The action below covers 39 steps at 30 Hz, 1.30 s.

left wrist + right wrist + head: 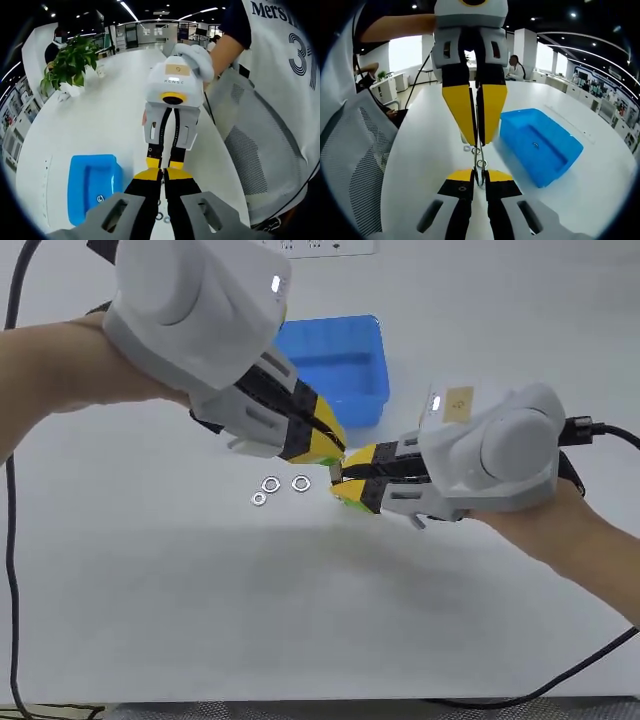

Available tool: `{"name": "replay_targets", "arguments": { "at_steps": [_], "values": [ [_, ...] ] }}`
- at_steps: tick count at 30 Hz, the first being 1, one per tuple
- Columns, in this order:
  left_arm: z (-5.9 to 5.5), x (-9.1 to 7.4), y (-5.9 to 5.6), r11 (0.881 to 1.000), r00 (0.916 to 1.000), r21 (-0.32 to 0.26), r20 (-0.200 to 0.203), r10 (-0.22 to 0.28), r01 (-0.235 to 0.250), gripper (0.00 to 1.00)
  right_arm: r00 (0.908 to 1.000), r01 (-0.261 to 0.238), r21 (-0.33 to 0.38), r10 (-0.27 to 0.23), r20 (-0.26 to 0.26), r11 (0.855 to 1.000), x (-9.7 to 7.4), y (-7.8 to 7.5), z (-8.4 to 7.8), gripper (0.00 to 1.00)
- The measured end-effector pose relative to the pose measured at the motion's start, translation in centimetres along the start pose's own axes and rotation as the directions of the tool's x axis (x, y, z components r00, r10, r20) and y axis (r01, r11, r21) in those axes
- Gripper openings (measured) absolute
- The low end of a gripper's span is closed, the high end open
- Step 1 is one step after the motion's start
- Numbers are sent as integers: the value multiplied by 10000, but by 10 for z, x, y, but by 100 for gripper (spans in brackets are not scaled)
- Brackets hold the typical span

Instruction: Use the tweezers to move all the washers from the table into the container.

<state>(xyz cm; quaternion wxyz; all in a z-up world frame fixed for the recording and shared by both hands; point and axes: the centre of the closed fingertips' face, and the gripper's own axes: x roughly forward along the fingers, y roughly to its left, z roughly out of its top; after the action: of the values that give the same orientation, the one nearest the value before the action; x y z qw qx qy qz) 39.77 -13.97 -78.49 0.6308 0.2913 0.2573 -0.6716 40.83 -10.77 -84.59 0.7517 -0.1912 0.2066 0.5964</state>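
**While the tips meet nose to nose, the washers lie just off to one side**

Because the tool rides in the right gripper [342, 480], the coming move turns on that gripper. Its jaws are pressed together on the tweezers [479, 167], a thin metal pair clamped between the yellow tips. The tweezers' long axis continues straight out along the jaws.

In the right gripper view that line runs directly into the left gripper [328, 448], which faces it tip to tip. The left jaws are drawn in to a thin slit. The far end of the tweezers reaches that slit, but whether those jaws pinch it is not clear.

From there outward, the three washers [271, 484] lie flat on the white table [300, 590] in a loose cluster. They sit just beside the meeting tips, on the person's left. They are off the tweezers' axis, not ahead of it.

The right gripper's tips sit about level with the cluster and close to its nearest washer. The left gripper hangs above and slightly behind them. I judge that the tweezers must swing leftward and dip toward the table to reach a washer.

The blue container [350, 405] stands farther from the person, beyond the left gripper and well apart from the washers. A carry would therefore run away from the body.
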Motion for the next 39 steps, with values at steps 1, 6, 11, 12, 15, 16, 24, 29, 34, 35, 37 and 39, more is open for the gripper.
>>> {"name": "replay_targets", "arguments": {
  "at_steps": [1, 6, 11, 12, 15, 16, 24, 29, 34, 35, 37, 39],
  "values": [
    [1, -2, 0, 10000, 10000, -31, -1, 9, -9, 7, 10000, 0, -26, 0, 13, 10000, 0, 0, 1, 10],
    [-5, -13, 1, 9999, 9999, -14, -4, 109, -109, 7, 9999, -8, -214, 11, 130, 9998, -1, 1, 14, 10],
    [-1, -31, 5, 9994, 9995, 99, 3, 325, -325, 7, 9995, 61, -409, -48, 328, 9991, -3, -2, 31, 10],
    [0, -35, 7, 9991, 9992, 95, 6, 402, -402, 7, 9993, 85, -484, -67, 372, 9988, -3, -2, 34, 10],
    [1, -46, 13, 9973, 9974, 116, 47, 719, -719, 7, 9991, 212, -795, -182, 389, 9966, -2, -8, 46, 10],
    [1, -49, 15, 9970, 9970, 113, 60, 771, -771, 7, 9991, 230, -848, -198, 386, 9961, -2, -10, 49, 10],
    [12, -73, 31, 9906, 9918, 489, 43, 1274, -1275, 7, 9970, 522, -1394, -435, 642, 9889, -4, -28, 76, 10],
    [14, -84, 45, 9861, 9881, 618, 117, 1535, -1539, 7, 9948, 718, -1538, -596, 825, 9855, -5, -41, 89, 10],
    [13, -89, 60, 9832, 9861, 762, -14, 1664, -1658, 7, 9941, 784, -1656, -646, 871, 9831, 2, -58, 93, 10],
    [12, -89, 63, 9831, 9859, 761, -32, 1673, -1666, 7, 9939, 802, -1644, -665, 876, 9831, 3, -61, 93, 10],
    [12, -91, 70, 9832, 9854, 662, 38, 1703, -1702, 7, 9933, 825, -1624, -680, 932, 9833, 4, -65, 96, 10],
    [9, -91, 78, 9825, 9846, 662, -36, 1748, -1741, 7, 9925, 851, -1519, -704, 997, 9847, 8, -72, 96, 10]
  ]
}}
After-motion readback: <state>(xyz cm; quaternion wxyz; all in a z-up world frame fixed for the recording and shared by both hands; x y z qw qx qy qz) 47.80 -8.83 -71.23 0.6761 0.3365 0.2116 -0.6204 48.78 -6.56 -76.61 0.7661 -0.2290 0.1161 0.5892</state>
